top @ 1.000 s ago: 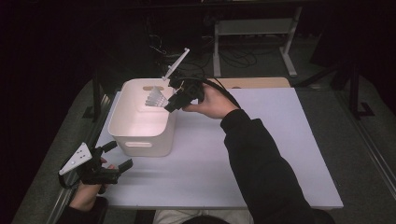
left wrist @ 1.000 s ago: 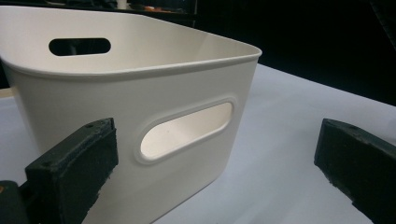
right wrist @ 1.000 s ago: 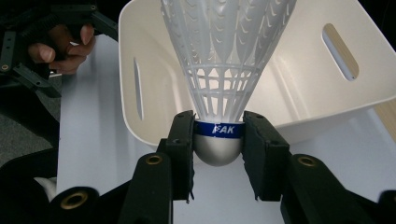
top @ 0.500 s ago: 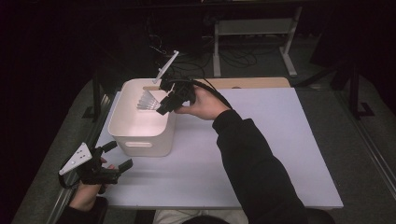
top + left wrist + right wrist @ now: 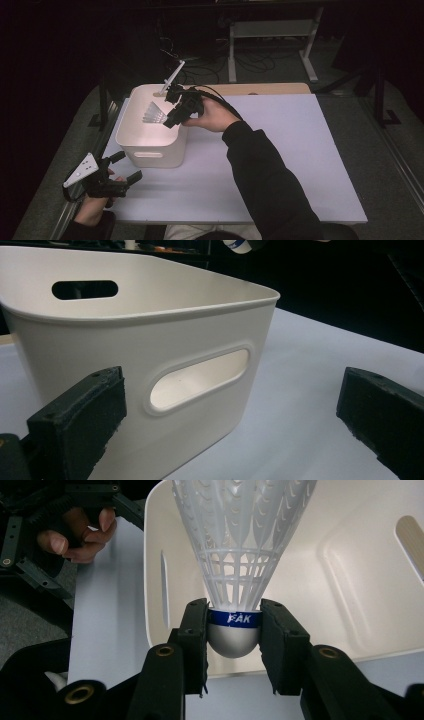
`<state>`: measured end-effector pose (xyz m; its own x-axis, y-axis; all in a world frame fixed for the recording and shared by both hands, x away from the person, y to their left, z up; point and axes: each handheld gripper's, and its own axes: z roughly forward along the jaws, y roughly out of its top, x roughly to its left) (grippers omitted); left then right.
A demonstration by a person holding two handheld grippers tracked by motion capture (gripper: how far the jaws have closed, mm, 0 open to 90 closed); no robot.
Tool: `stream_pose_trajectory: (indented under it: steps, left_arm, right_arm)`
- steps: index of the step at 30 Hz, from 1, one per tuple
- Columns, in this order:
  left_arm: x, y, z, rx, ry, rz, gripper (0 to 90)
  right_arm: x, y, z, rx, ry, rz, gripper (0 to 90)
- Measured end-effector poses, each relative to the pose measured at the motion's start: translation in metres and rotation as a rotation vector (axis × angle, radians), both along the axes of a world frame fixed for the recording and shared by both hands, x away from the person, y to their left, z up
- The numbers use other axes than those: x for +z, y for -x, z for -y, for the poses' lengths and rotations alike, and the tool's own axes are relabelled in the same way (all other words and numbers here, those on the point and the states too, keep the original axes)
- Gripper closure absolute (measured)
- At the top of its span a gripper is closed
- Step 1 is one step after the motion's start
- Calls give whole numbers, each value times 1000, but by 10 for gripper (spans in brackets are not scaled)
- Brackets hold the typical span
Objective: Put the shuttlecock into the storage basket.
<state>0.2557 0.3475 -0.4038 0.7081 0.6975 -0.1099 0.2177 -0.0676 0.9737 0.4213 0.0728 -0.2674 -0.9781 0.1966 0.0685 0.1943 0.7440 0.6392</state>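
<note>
Right gripper (image 5: pixel 234 630) has the shuttlecock (image 5: pixel 240 545) clamped by its cork between the jaws, skirt pointing ahead and down into the white bin (image 5: pixel 150 145) on the counter (image 5: pixel 300 165). It hangs above the open mouth. Left gripper (image 5: pixel 125 167) idles wide open beside the bin's near wall.

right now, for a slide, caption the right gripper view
Right gripper clamps a white shuttlecock by its blue-banded cork, skirt pointing into the open white bin.
</note>
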Motion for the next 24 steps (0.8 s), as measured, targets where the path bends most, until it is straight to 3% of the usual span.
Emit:
stream_pose_trajectory:
  steps: [24]
  left_arm:
    - [0, 0, 0, -3, 2, 0, 0]
  right_arm:
    - [-28, -1, -17, 31, 5, -54, 637]
